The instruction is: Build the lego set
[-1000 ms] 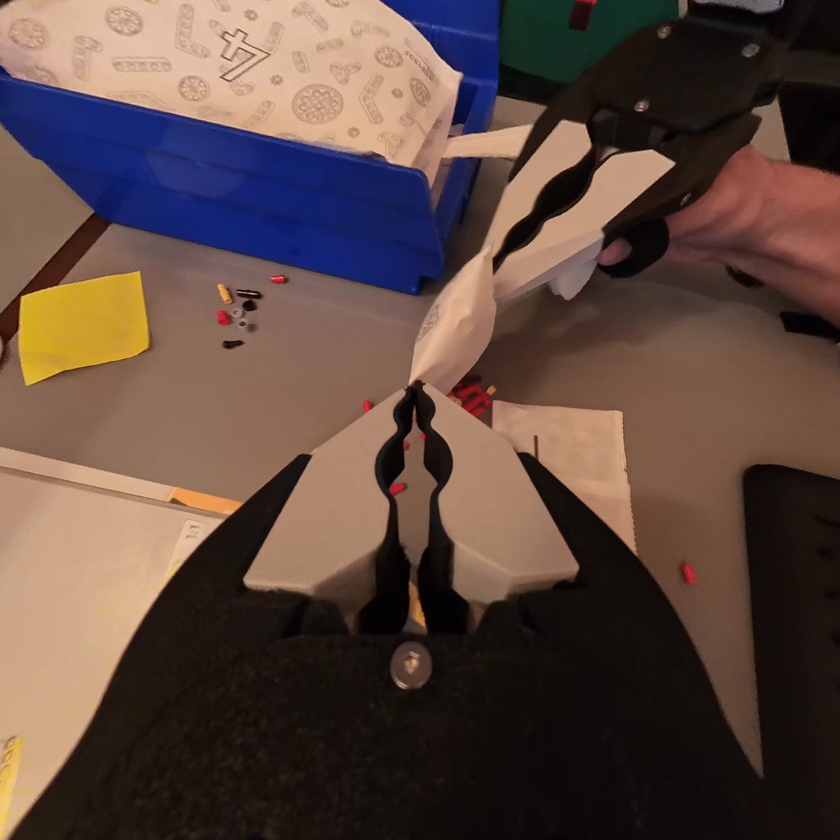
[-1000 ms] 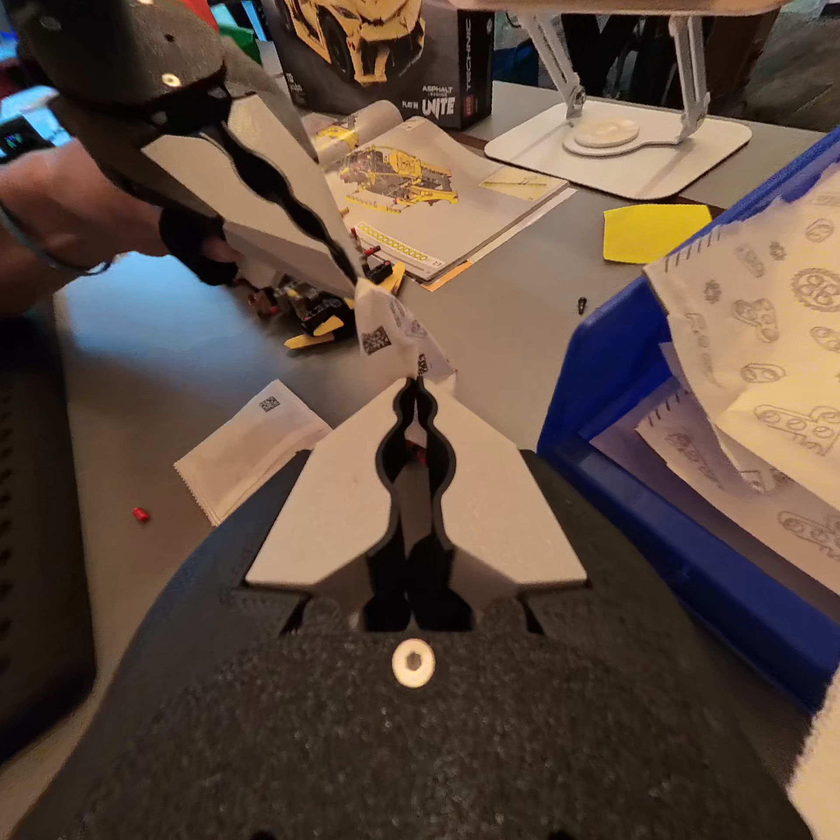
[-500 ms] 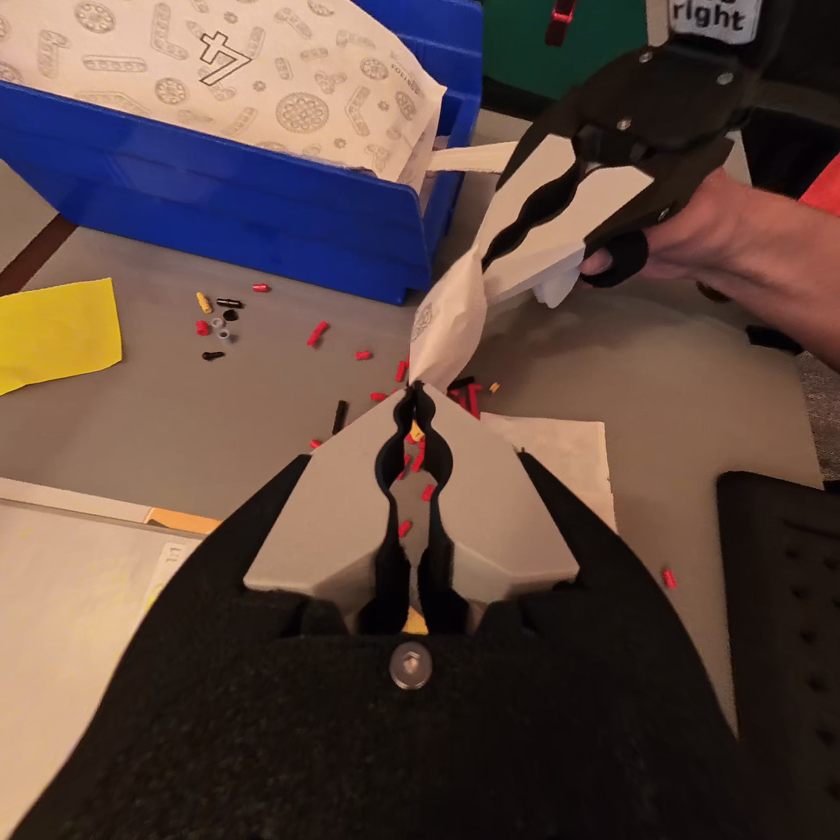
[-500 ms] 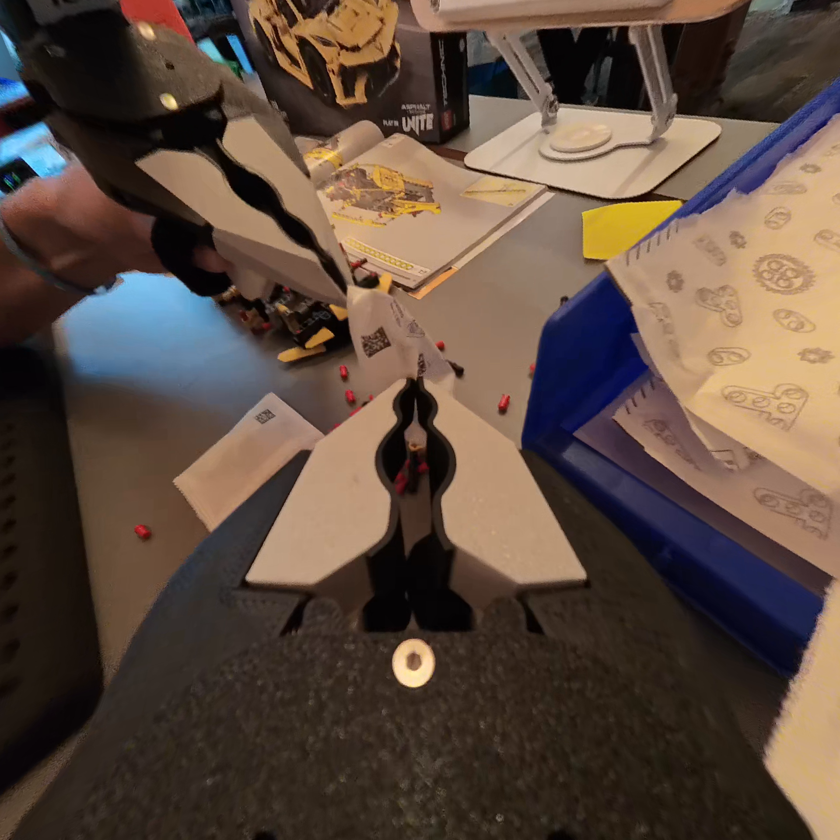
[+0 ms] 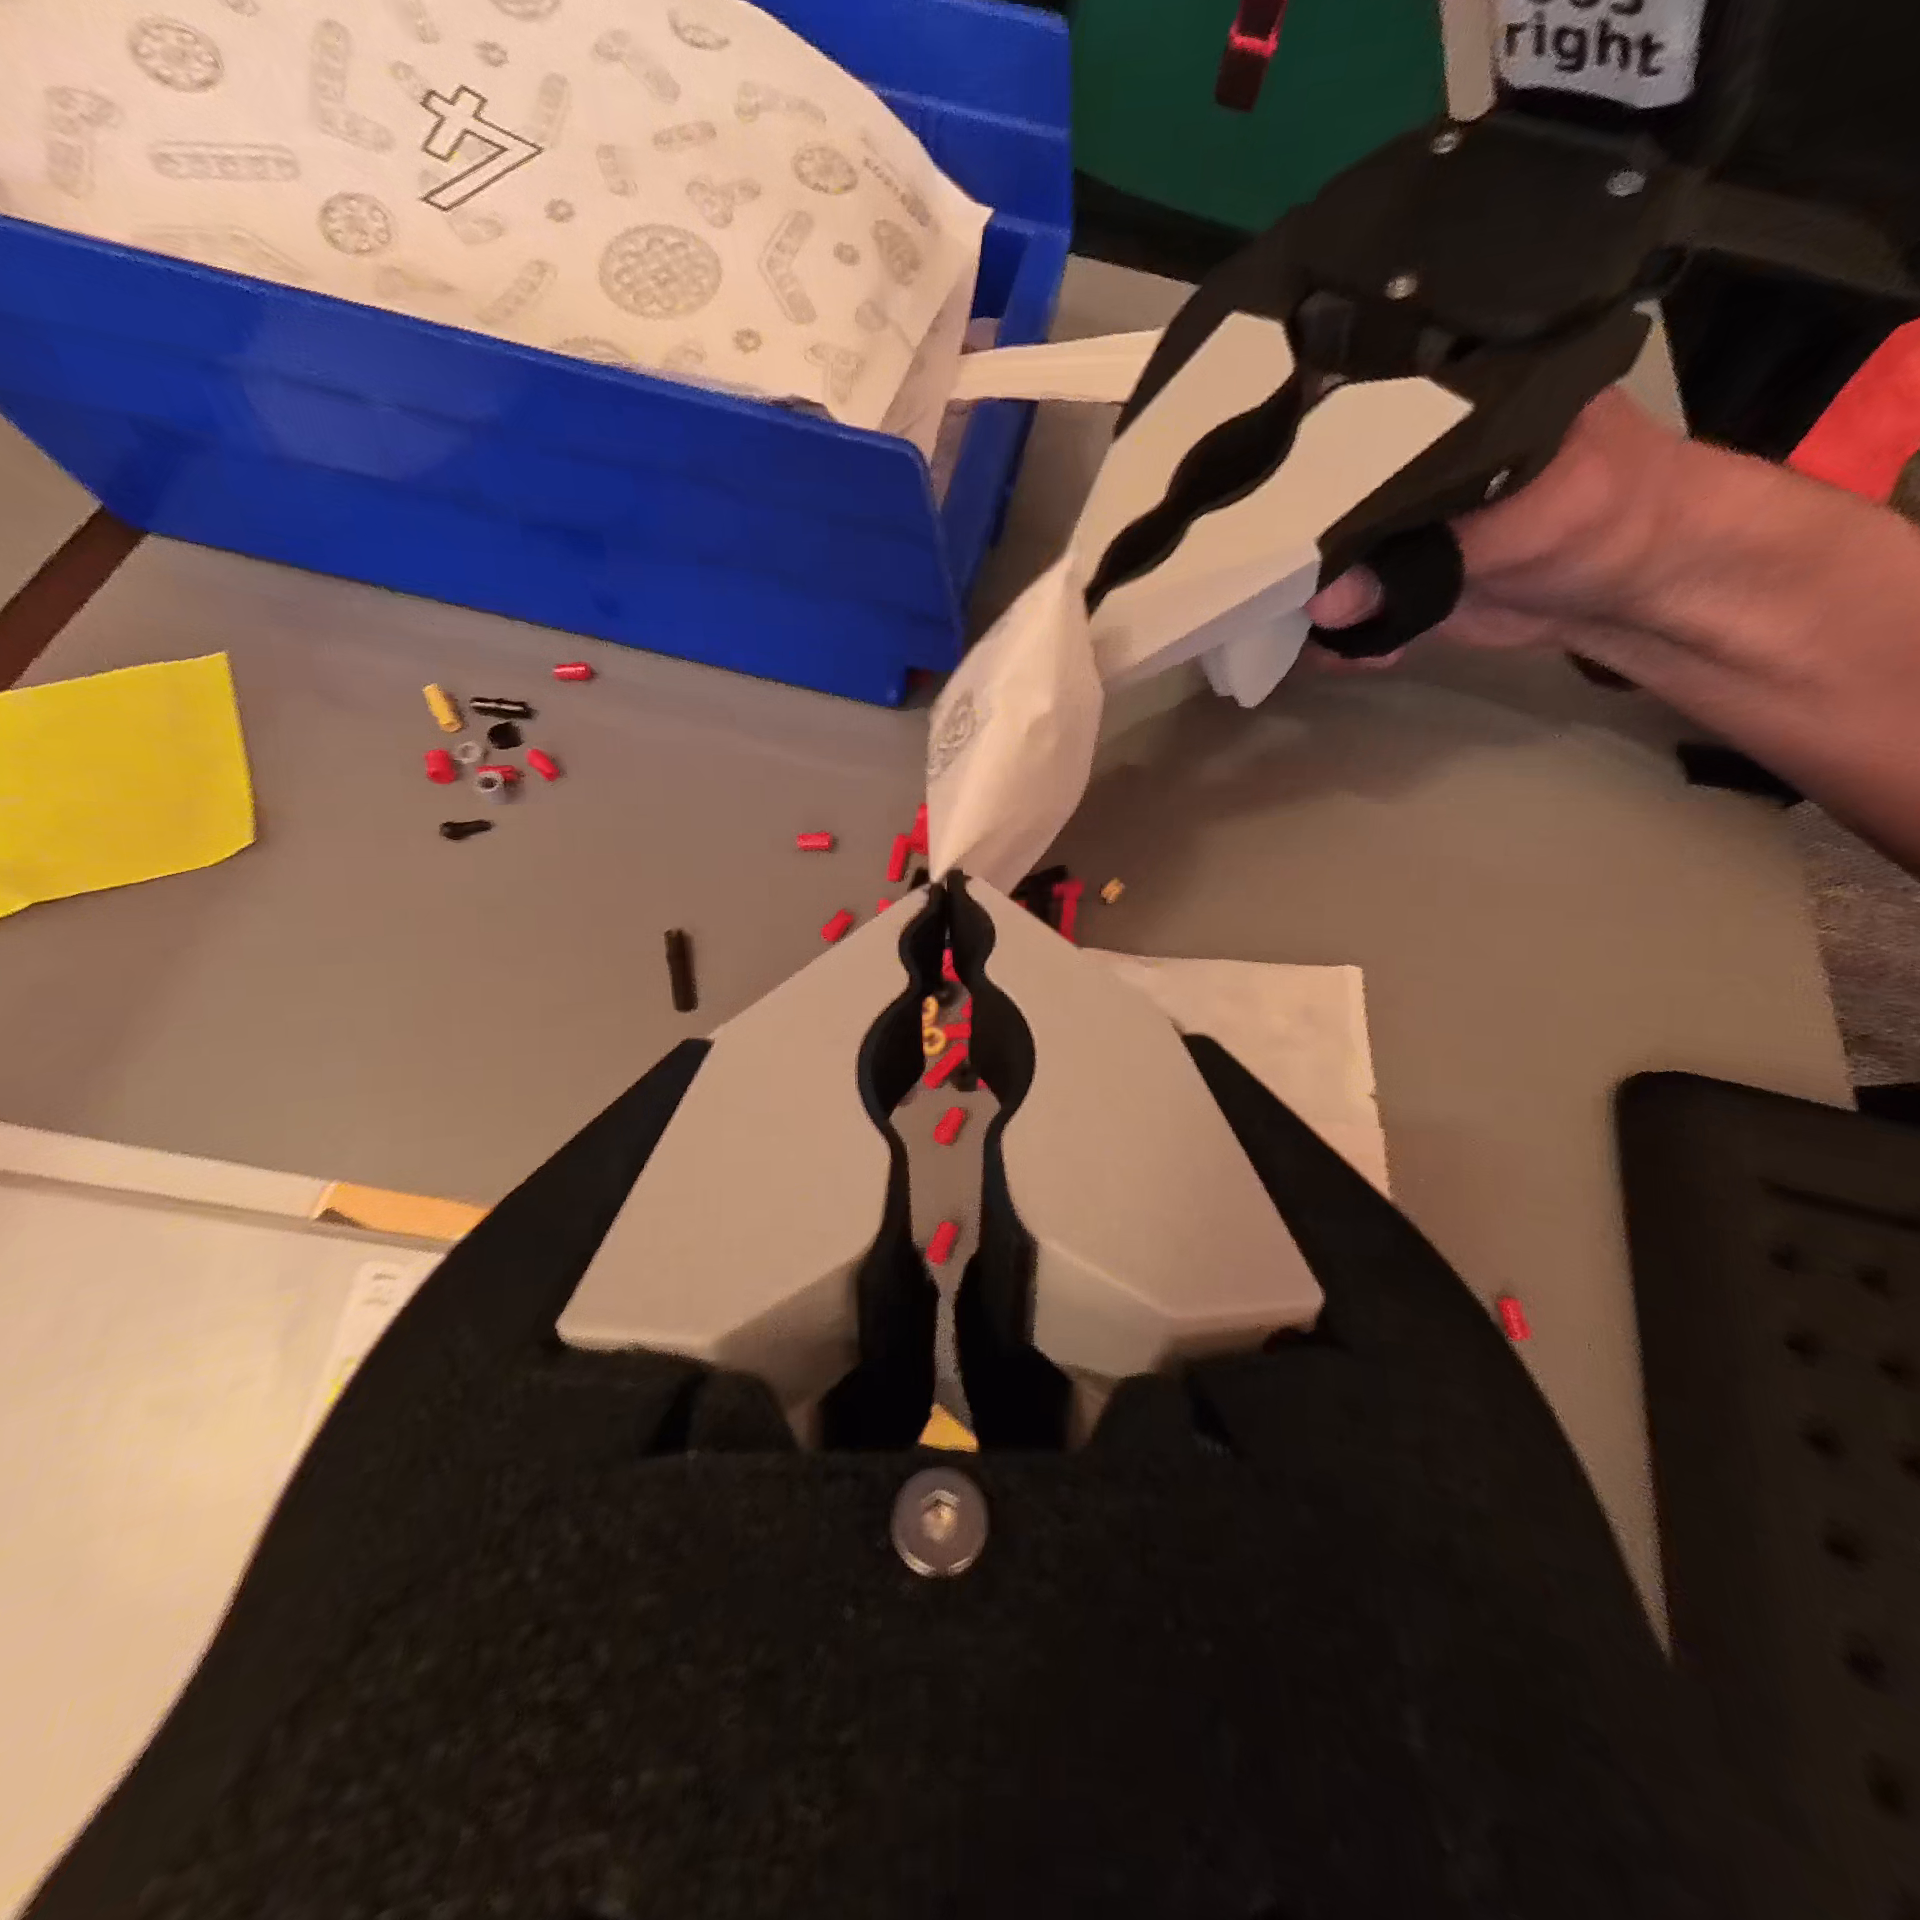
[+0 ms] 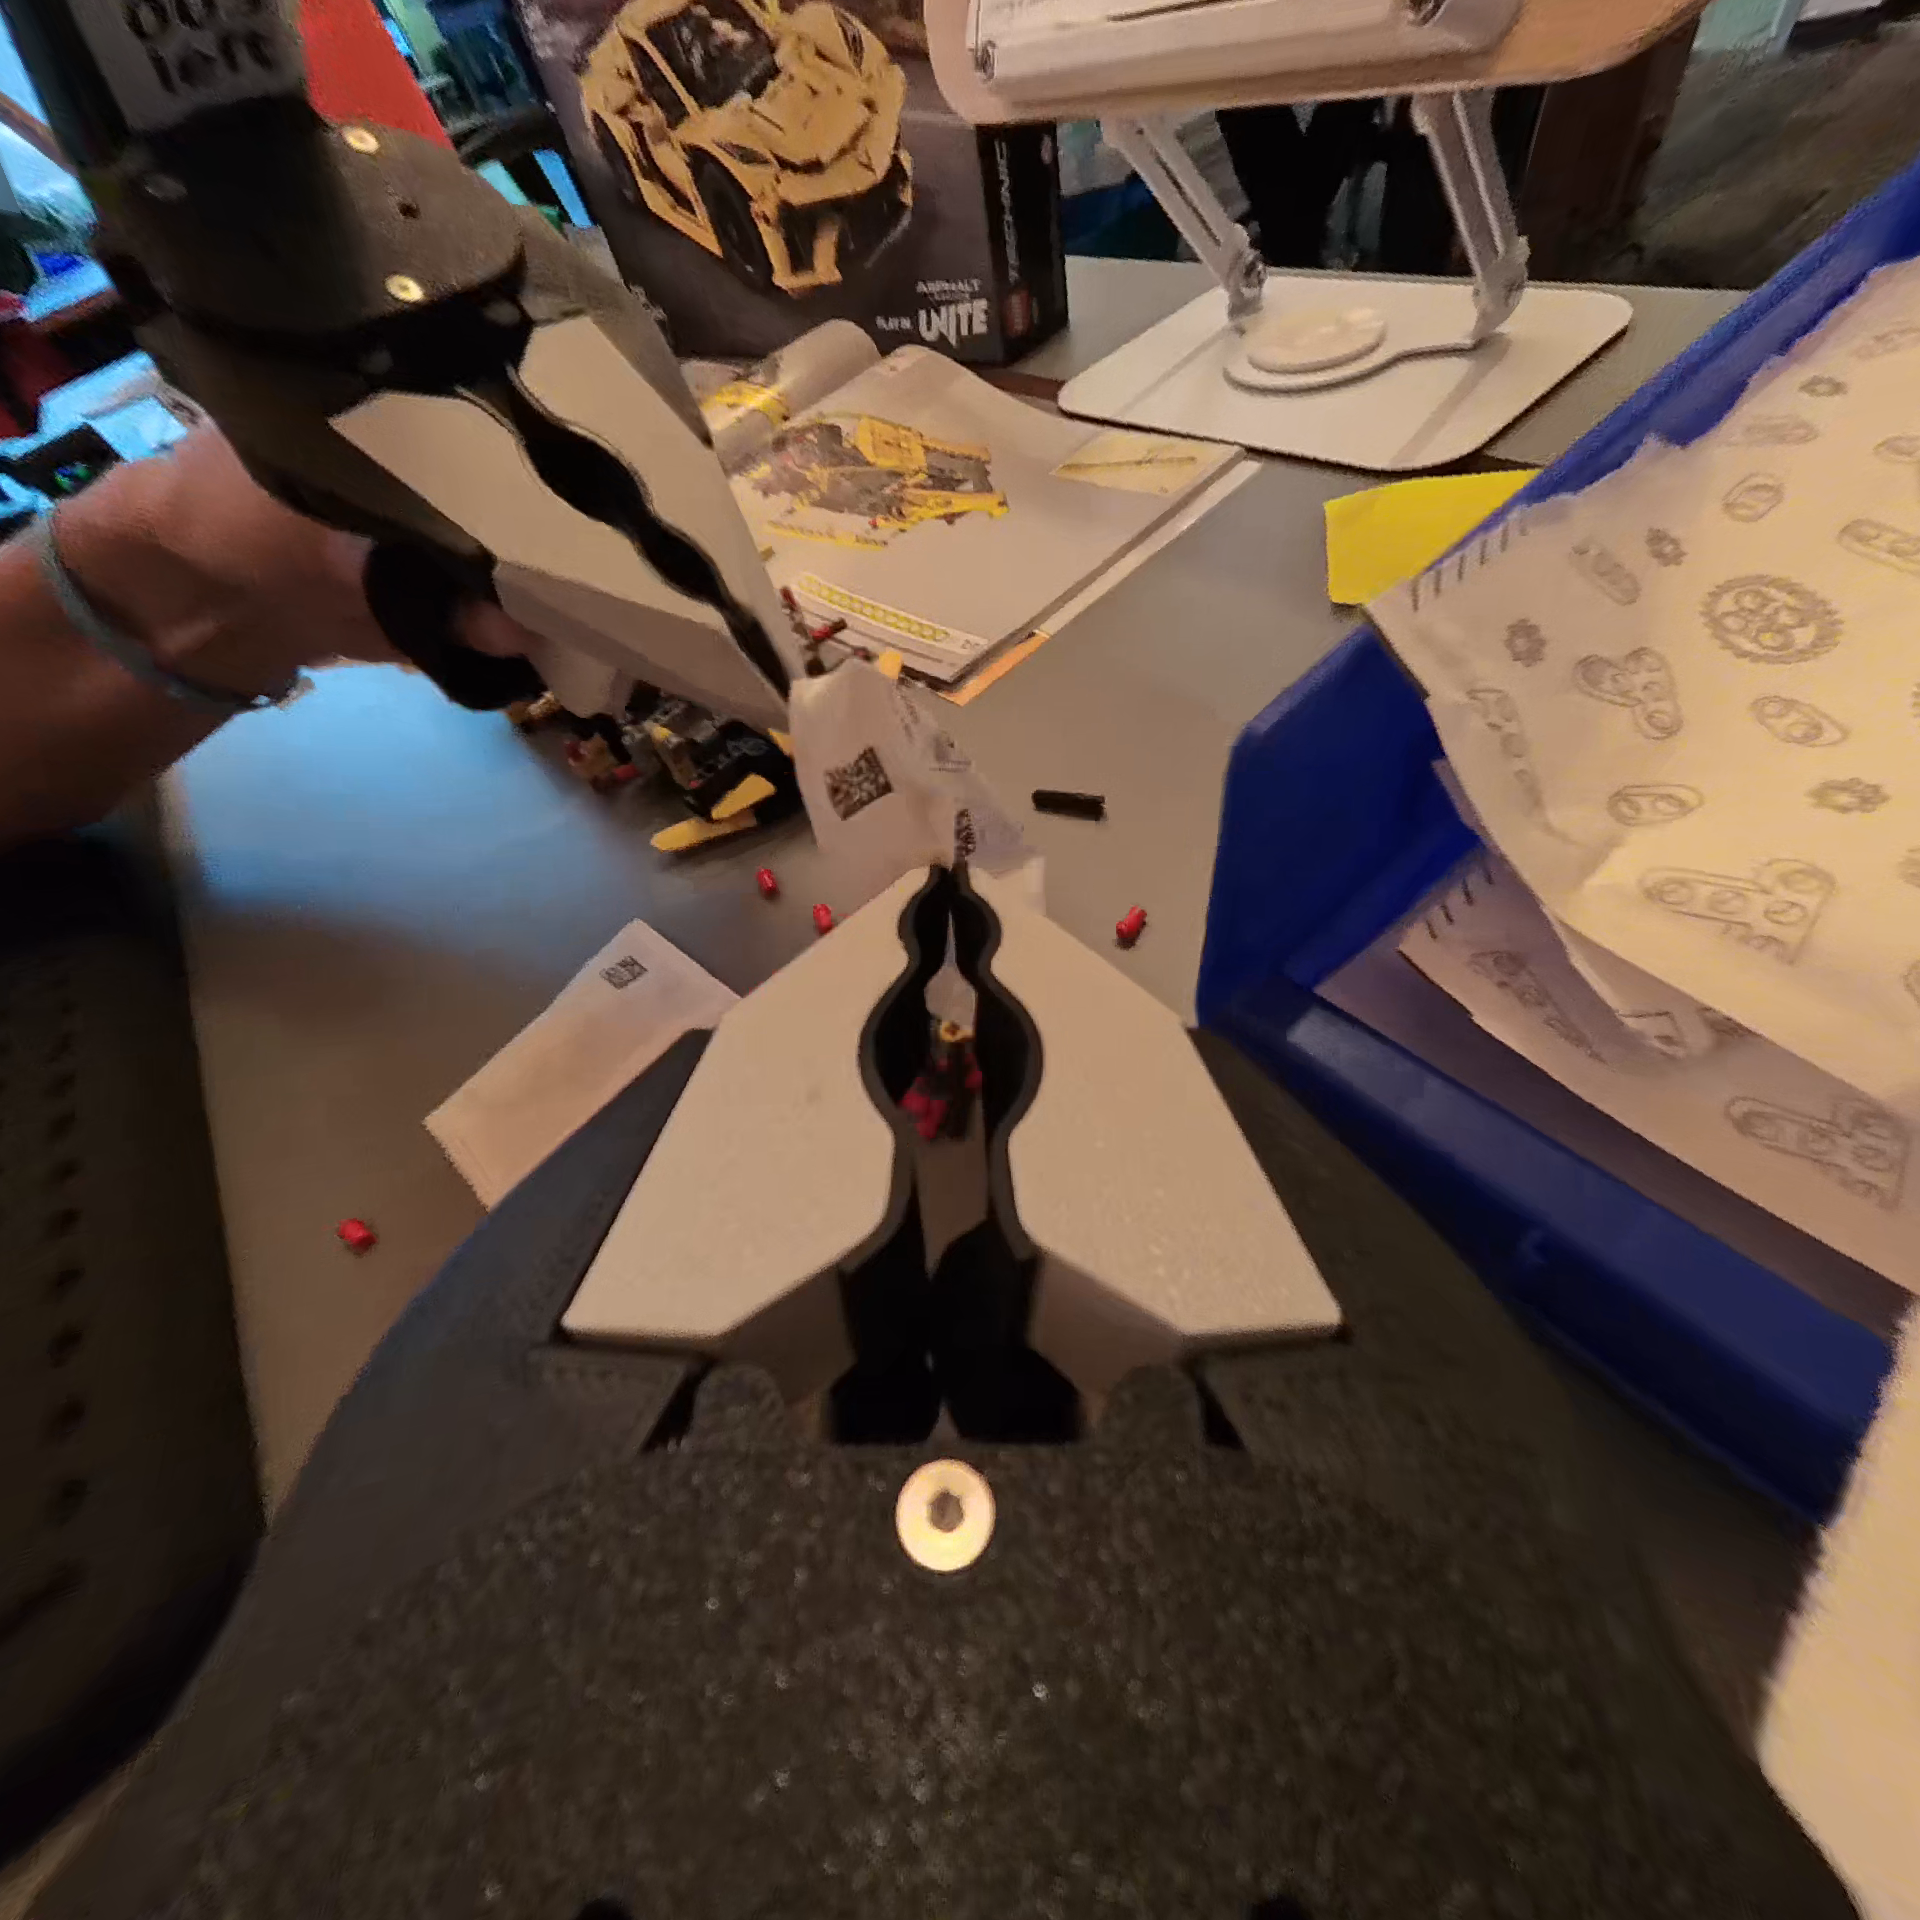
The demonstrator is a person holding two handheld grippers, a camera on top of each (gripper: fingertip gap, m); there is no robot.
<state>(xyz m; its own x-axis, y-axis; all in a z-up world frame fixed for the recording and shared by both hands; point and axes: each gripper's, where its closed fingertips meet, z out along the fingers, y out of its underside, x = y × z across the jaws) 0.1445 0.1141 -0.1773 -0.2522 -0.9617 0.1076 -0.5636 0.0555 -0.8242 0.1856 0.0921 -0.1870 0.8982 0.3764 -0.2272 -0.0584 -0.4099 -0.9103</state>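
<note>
Right tool (image 6: 951, 883) and left tool (image 6: 795, 681) both pinch white paper bag (image 6: 883, 769); red pins (image 6: 1129, 923) scattered on table (image 6: 416, 790); blue bin (image 6: 1351, 831) right.

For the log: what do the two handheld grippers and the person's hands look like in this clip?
Both match: the left gripper and right gripper have light grey wedge-shaped fingers with wavy black inner pads, on a black textured body with a silver screw. Each carries a white label. A black finger loop sits on each trigger. The left hand wears a thin wristband; no sleeves show.

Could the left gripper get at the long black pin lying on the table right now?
Probably not: the left gripper is shut on the paper bag, though the black pin lies unobstructed beside it.
</note>
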